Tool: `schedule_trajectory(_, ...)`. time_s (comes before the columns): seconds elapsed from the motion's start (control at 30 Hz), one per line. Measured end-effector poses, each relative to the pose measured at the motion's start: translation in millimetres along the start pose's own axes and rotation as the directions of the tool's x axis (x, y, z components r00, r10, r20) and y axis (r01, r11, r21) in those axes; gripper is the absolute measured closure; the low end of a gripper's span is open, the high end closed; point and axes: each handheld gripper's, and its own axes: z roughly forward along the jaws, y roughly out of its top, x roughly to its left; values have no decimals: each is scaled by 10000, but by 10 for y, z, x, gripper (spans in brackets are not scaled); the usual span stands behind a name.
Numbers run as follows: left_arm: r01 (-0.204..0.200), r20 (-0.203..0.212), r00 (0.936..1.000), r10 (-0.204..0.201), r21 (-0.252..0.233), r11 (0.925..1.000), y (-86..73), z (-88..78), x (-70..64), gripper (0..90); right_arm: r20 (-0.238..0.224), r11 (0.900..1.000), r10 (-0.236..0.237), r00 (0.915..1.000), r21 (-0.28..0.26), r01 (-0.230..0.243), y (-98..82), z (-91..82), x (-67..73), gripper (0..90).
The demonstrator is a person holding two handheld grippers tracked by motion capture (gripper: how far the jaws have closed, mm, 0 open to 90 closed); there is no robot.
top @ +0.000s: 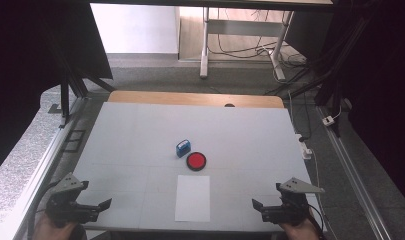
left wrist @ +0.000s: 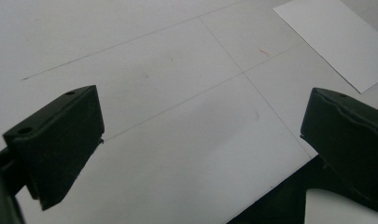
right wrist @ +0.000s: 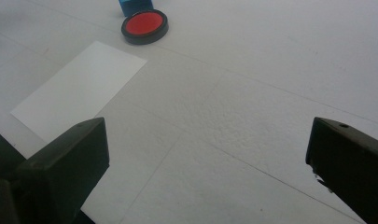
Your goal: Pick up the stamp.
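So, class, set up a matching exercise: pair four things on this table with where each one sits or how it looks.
Things:
1. blue stamp
2. red ink pad
3. white paper sheet
4. left gripper

Descriptions:
A. flat, nearest the table's near edge, in the middle
B. round, with a black rim
C. open, at the near left corner
D. small box just behind the round thing

Pairs: 1-D, 2-B, 3-A, 4-C

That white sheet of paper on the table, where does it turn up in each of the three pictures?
High view: the white sheet of paper lies low at centre, near the table's front edge.
Left gripper view: its corner sits at the top right.
Right gripper view: it lies left of centre.
Shared landmark: the red round pad lies just beyond the sheet.
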Motion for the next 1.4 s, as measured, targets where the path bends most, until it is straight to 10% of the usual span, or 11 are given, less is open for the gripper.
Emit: schedule_trajectory(1.4, -349, 41, 9994, 349, -8, 9994, 63, 14, -38, 0, -218, 9985, -429, 9988, 344, 436, 19, 44, 47, 0)
